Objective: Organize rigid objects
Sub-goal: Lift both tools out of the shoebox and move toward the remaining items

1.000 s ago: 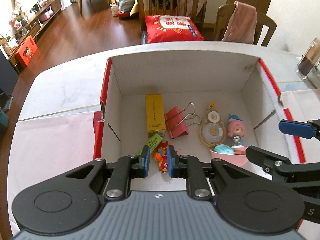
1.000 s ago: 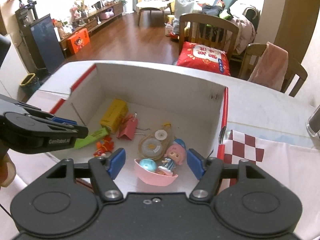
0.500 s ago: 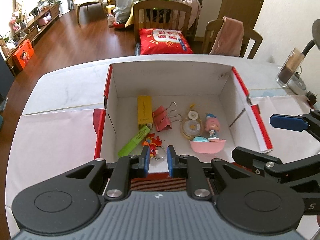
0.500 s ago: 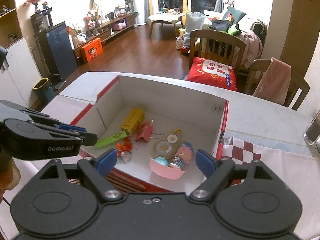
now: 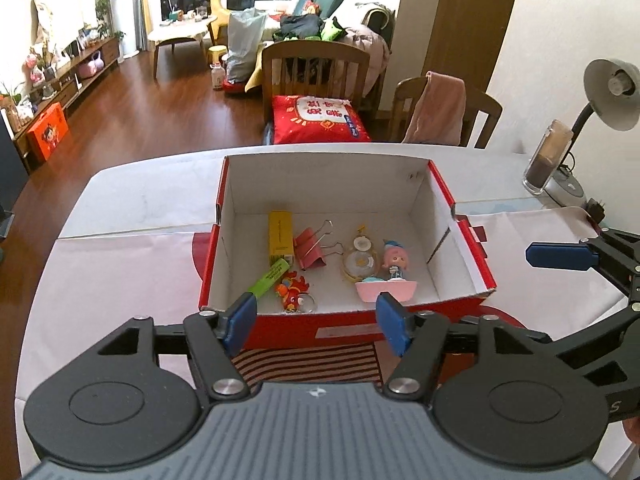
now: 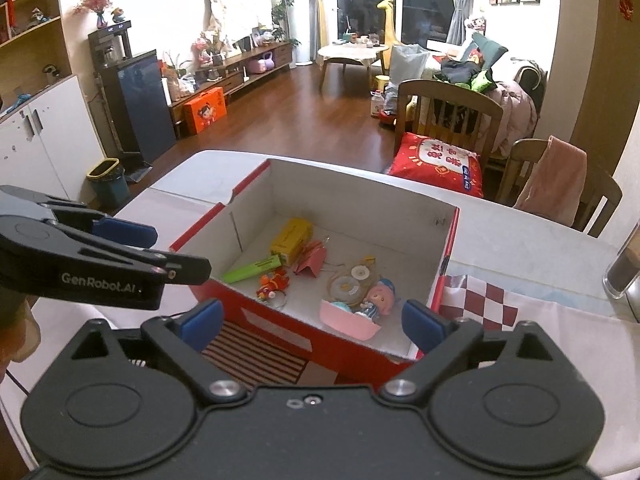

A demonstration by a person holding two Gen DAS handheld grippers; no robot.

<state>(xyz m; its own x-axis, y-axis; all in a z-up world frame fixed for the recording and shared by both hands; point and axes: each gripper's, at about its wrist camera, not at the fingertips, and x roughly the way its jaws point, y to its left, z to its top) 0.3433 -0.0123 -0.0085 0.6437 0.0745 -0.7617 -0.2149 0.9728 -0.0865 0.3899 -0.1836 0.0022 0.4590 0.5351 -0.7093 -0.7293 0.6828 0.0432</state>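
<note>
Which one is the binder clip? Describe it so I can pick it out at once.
Look inside the open red box on the table, at its white floor. Near the far left lies a yellow carton; the binder clip sits right beside it. It is the only pink folded-metal piece, with silver wire handles pointing toward the round tape dispenser.

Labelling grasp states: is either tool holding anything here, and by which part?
Nothing is held. The left tool and the right tool have just been opening, empty, above the red box.
</note>
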